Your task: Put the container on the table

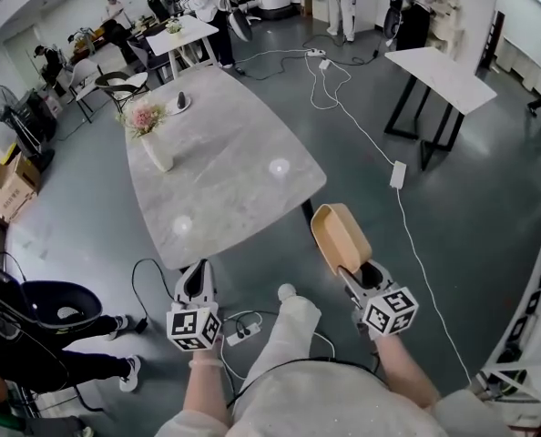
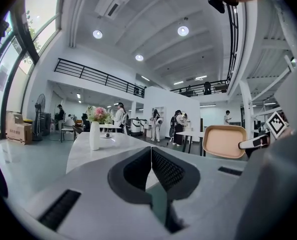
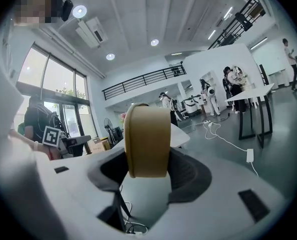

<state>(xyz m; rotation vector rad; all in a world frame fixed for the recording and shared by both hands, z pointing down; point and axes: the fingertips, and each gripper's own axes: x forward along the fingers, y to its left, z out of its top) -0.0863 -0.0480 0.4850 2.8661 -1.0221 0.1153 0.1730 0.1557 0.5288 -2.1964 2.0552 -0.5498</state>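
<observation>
A tan, shallow container [image 1: 340, 237] hangs on edge in the air just off the near right corner of the grey marble table [image 1: 225, 167]. My right gripper [image 1: 359, 278] is shut on its near rim. In the right gripper view the container [image 3: 147, 139] stands upright between the two dark pads, and the right gripper [image 3: 149, 160] clamps its lower part. My left gripper [image 1: 198, 269] is held level near the table's front edge, shut and empty. In the left gripper view the tips of the left gripper [image 2: 151, 153] touch, the container [image 2: 223, 141] shows at the right, and the table [image 2: 86, 151] lies ahead.
A white vase with pink flowers [image 1: 154, 137] and a small plate [image 1: 179, 105] stand on the table's far left. A white cable [image 1: 407, 235] and a power strip [image 1: 243, 330] lie on the floor. Another white table [image 1: 439, 76] stands at the far right. People work at the back.
</observation>
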